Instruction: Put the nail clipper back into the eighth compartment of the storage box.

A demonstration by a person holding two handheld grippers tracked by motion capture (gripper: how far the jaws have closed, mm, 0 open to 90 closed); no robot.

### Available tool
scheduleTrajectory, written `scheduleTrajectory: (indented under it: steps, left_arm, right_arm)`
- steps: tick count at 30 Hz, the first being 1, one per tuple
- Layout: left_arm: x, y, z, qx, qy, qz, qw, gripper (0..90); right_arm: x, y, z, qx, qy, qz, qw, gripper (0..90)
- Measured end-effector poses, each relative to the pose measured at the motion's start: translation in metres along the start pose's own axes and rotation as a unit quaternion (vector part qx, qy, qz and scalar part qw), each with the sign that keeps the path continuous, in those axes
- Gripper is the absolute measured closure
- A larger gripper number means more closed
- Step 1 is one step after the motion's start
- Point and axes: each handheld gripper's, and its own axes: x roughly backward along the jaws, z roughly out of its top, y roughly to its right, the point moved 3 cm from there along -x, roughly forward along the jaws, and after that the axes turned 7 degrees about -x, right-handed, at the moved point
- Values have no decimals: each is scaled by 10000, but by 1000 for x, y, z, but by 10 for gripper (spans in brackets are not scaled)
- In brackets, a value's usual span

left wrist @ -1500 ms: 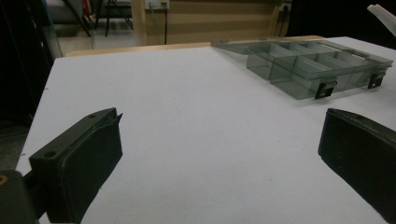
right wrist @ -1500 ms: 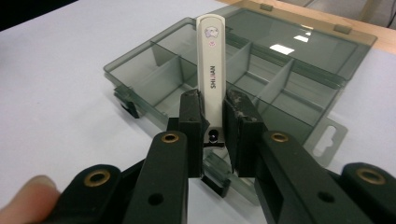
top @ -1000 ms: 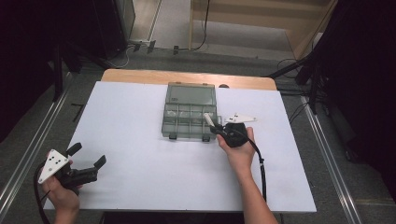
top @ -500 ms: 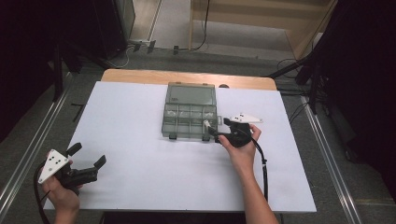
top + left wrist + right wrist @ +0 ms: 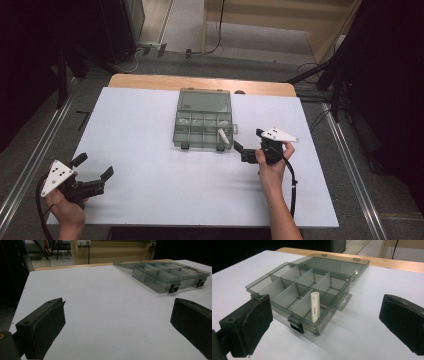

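The small white plastic stick (image 5: 315, 306), its grey print too small to read, leans upright in the front right compartment of the smoky transparent plastic organiser box (image 5: 287, 281) on the white table (image 5: 150, 120). The right gripper (image 5: 245, 147) sits just beside the box, fingers just opened wide and empty. The left gripper (image 5: 95, 172) waits near the table's front left corner, its fingers wide too.

White stick (image 5: 315, 307) upright in compartment box (image 5: 287, 285)

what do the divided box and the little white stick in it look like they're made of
Box: probably hard plastic, smoky grey and see-through, glossy; the dividers and the table show through its walls, and its latches are black. Stick: likely smooth white plastic with a slight sheen and rounded ends; small print on it is too fine to read. It leans upright in a corner compartment.
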Motion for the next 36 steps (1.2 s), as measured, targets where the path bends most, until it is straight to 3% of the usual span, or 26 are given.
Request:
scheduleTrajectory:
  steps: [12, 36]
  left_arm:
    - [0, 0, 0, -25, -10, 21, 10000, 0]
    - [0, 1, 0, -64, -17, 28, 10000, 0]
  right_arm:
    - [41, 16, -12, -16, 181, -145, 9997, 0]
    - [99, 45, -40, -162, 408, -398, 9982, 0]
